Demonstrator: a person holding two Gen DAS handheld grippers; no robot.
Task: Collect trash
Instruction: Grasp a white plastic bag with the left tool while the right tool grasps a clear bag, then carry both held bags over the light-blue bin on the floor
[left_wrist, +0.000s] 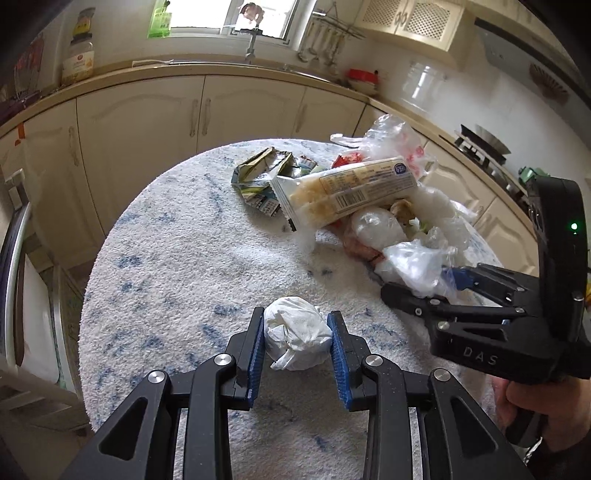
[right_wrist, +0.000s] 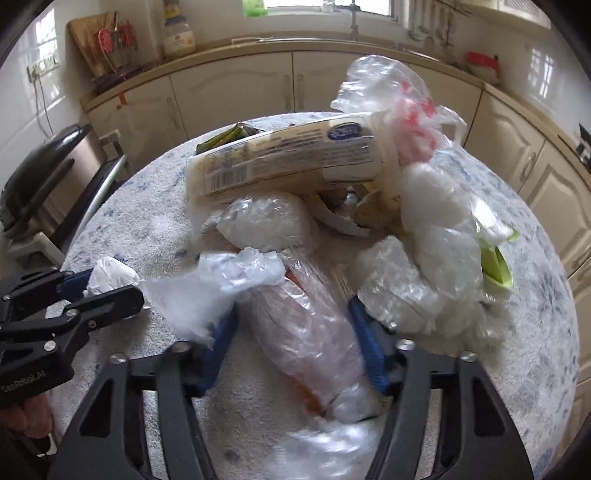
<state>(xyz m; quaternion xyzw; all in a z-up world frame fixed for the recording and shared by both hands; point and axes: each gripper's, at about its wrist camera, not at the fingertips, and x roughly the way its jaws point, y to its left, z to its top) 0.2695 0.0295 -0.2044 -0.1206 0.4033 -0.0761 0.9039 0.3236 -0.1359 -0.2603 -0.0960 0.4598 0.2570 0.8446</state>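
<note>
A: Left gripper was clamped on the crumpled white tissue wad, both blue pads pressed into its sides, near edge of the round speckled table. You had that one.

B: And the right?

A: Right gripper straddled a clear plastic bag with something orange-pink inside. Its fingers sat partly closed either side. The frame was blurred, so I couldn't tell if the pads actually bit or only brushed the film.

B: Rest of the trash?

A: Heaped just beyond: a long cream food packet with a barcode on top, a flattened green carton beside it, a thin printed plastic bag behind, more clear bags and a green scrap on the right side.

B: Advice?

A: You should have closed on the bag's solid middle, not the loose film, which likely slips. You'd do better lifting it slowly so it didn't drag the neighbouring bags off the table, and keeping the tissue pinched; it's soft and could fall.
</note>
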